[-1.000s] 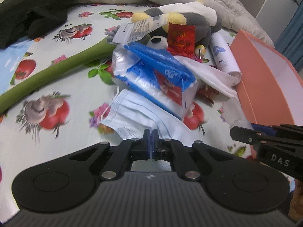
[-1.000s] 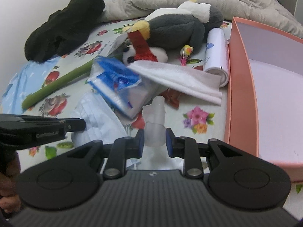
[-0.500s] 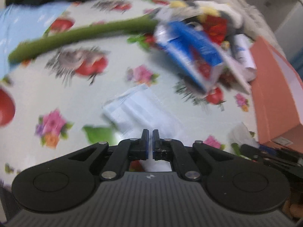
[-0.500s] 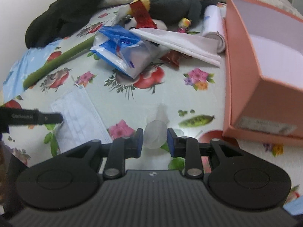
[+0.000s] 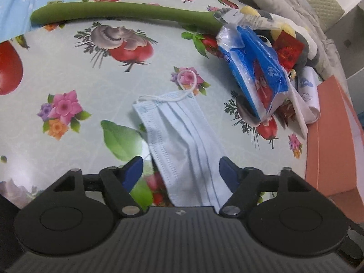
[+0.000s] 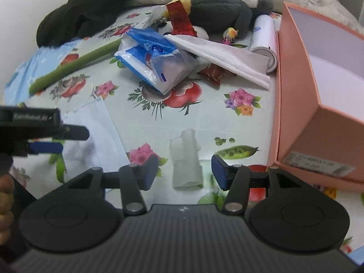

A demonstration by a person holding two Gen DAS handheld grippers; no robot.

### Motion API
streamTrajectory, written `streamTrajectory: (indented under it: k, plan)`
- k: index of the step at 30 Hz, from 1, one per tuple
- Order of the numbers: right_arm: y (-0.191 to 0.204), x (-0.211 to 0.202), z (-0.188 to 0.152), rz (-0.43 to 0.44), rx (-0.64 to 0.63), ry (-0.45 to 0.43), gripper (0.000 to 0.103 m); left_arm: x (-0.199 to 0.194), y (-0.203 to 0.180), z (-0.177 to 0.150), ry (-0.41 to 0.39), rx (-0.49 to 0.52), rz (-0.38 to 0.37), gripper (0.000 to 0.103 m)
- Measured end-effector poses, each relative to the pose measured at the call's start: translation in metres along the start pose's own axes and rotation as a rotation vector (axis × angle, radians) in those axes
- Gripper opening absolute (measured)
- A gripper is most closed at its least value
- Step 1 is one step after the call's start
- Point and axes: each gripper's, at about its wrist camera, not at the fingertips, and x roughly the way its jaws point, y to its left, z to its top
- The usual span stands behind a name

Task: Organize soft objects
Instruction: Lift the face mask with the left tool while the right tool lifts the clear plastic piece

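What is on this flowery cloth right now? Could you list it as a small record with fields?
surface: flowered cloth
left gripper: jaws just opened, face mask lying loose between them
right gripper: jaws just opened, small white roll loose between them
pile behind: blue tissue pack, white cloth, dark plush toy
container: pink box, open

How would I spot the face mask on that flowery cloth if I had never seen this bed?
Start at the big pink box on the flowered cloth. Go past the heap of plush toy and blue packet. The face mask lies flat and alone: pale blue, pleated, with a white ear loop.
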Motion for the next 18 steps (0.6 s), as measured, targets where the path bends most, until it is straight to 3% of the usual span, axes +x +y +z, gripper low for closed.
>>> streamTrajectory:
  k: [9, 12, 15, 18]
  plan:
    - [0.003, 0.012, -0.006, -0.007, -0.075, 0.03, 0.048, 0.014, -0.03, -0.005, -0.05, 0.132, 0.078, 0.08]
    - [0.006, 0.014, -0.009, 0.004, -0.094, 0.052, 0.046, 0.02, -0.041, -0.008, -0.061, 0.233, 0.105, 0.081]
    - [0.007, 0.015, -0.014, -0.026, -0.114, 0.052, 0.038, 0.025, -0.05, -0.013, -0.064, 0.311, 0.13, 0.081]
    - [0.001, 0.015, -0.013, -0.016, -0.075, 0.049, 0.037, 0.028, -0.056, -0.017, -0.06, 0.368, 0.133, 0.08]
